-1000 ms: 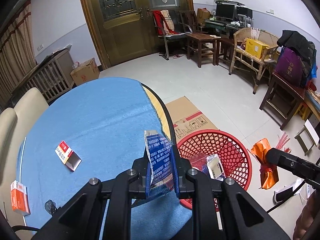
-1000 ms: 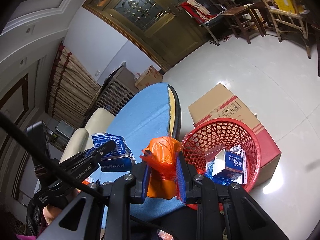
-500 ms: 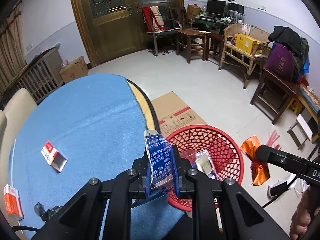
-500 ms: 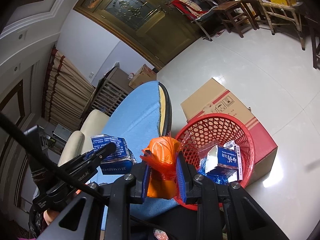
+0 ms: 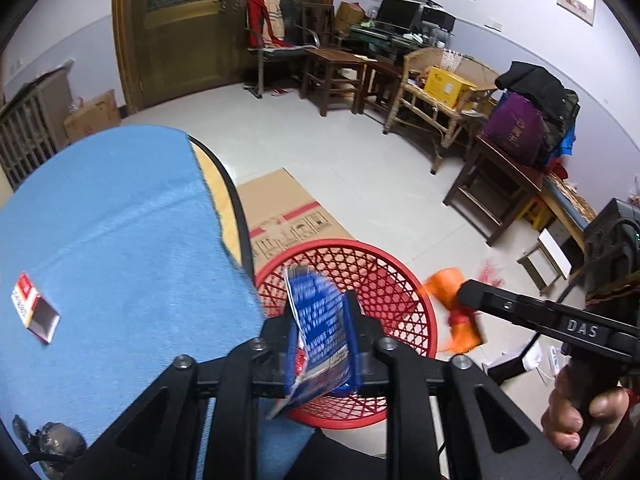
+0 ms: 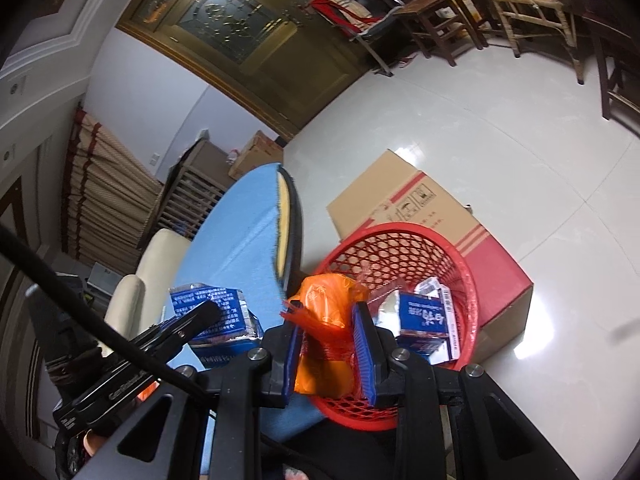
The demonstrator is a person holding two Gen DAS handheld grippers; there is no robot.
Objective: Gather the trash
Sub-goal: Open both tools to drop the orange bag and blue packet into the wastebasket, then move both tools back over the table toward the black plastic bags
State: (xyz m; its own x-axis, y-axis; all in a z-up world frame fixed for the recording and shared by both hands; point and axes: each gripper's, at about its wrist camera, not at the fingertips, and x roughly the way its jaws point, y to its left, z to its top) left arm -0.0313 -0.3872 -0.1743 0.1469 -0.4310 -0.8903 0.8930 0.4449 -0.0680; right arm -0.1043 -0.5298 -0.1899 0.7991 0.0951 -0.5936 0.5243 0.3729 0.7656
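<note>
Blue crumpled carton [image 5: 320, 336] | left tongs [image 5: 320, 344] opening around it | right tongs [image 6: 326, 344] clamp orange bag [image 6: 324, 320]

The basket [image 5: 384, 280] is red plastic, an open lattice, a little glossy. The cloth [image 5: 112, 220] on the table is blue, matt and slightly fuzzy, with a frayed edge. The carton [image 5: 320, 320] between the opening jaws of the left gripper [image 5: 322, 344] is printed blue paper, crumpled, with a silver foil lining that shows in the right wrist view. The orange bag [image 6: 324, 312] is thin plastic, crinkled and shiny. The gripper bodies are matt black plastic with small metal screws; the pads [image 6: 362, 344] look like blue ribbed rubber. The floor [image 6: 500, 128] is smooth, glossy tile. The box [image 6: 404, 200] is plain brown cardboard. The door [image 5: 192, 32] is varnished wood with patterned glass.
</note>
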